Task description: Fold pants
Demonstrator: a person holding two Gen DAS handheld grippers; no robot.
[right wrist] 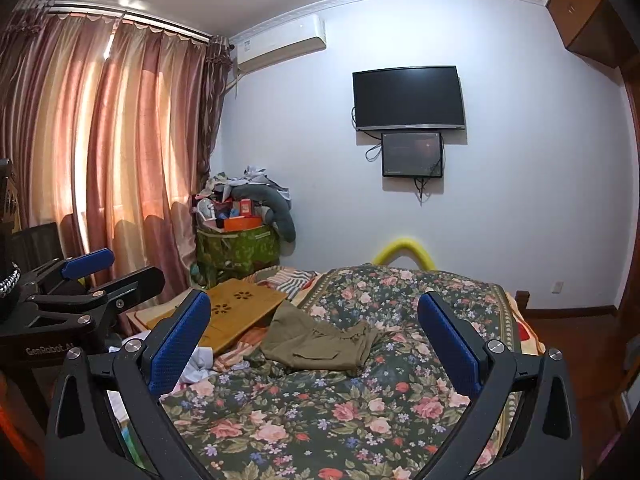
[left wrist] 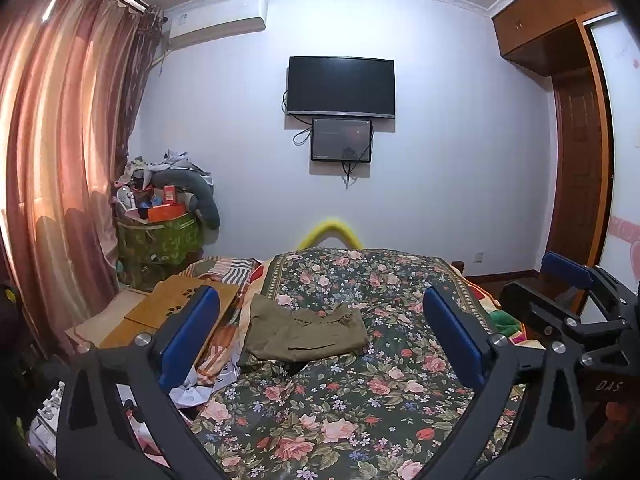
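Olive pants [left wrist: 306,334] lie folded and rumpled on the bed [left wrist: 360,400] at 12 o'clock; both claws [left wrist: 320,332] [right wrist: 314,338] spread, empty.

"geprobot.ai" on left gripper [right wrist: 86,276]; "das" on right gripper [left wrist: 568,276]

A: bedroom shot: pale wall [left wrist: 460,160], dark TV [left wrist: 341,86] mounted on it, AC unit [left wrist: 218,20] up near the ceiling.

B: yep, pink curtains [right wrist: 100,152] glowing with daylight on the left, floral bedspread [right wrist: 320,408], wooden wardrobe [left wrist: 576,120] on the right.
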